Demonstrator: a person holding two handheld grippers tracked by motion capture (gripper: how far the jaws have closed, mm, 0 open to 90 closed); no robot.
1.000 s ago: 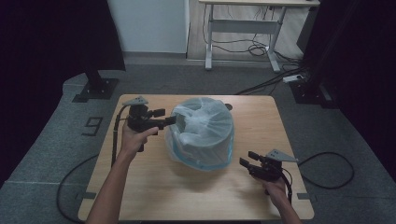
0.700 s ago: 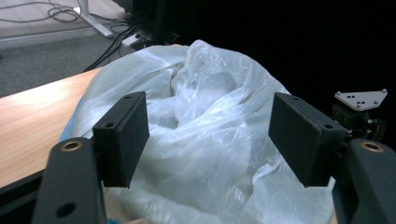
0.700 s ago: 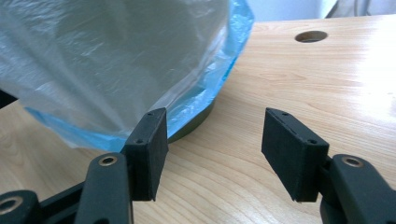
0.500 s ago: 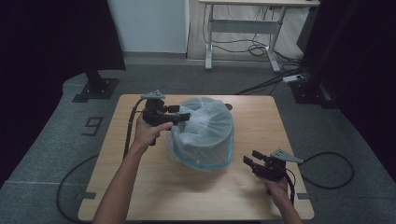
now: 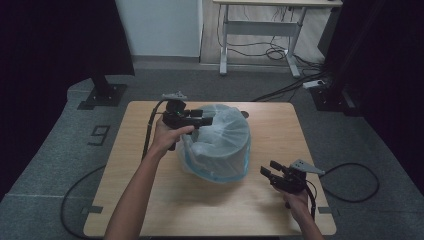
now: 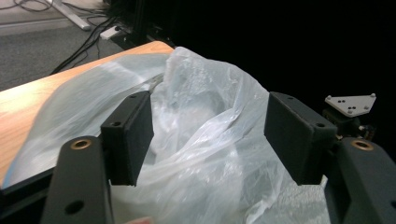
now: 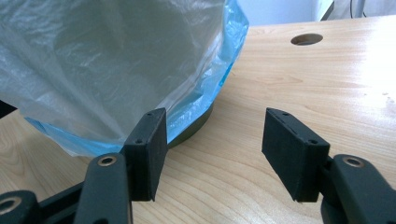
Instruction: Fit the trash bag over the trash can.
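A bin (image 5: 220,165) stands at the middle of the desk (image 5: 280,125), draped in a pale bag (image 5: 225,135) whose blue hem hangs near the desk on the near side. As I judge it, the bag is already pulled over the bin, and what is left is gathering or settling the loose plastic bunched at the top.

The left gripper (image 5: 206,120) hovers at the bag's upper left edge. In the left gripper view its pads stand well apart with a crumpled fold of the bag (image 6: 205,154) between them, not yet pinched. Its jaws have just been closing a little, so a grasp on that fold looks to be the step in hand.

The right gripper (image 5: 267,174) rests low on the desk, just right of the bin's base. Its jaws are open and hold nothing; the bag's hem (image 7: 196,112) lies just past its left pad.

Against the earlier frames, the left gripper has moved from the bin's left side inward over the bag's top. The right gripper has kept its place, and the bin stands where it stood.
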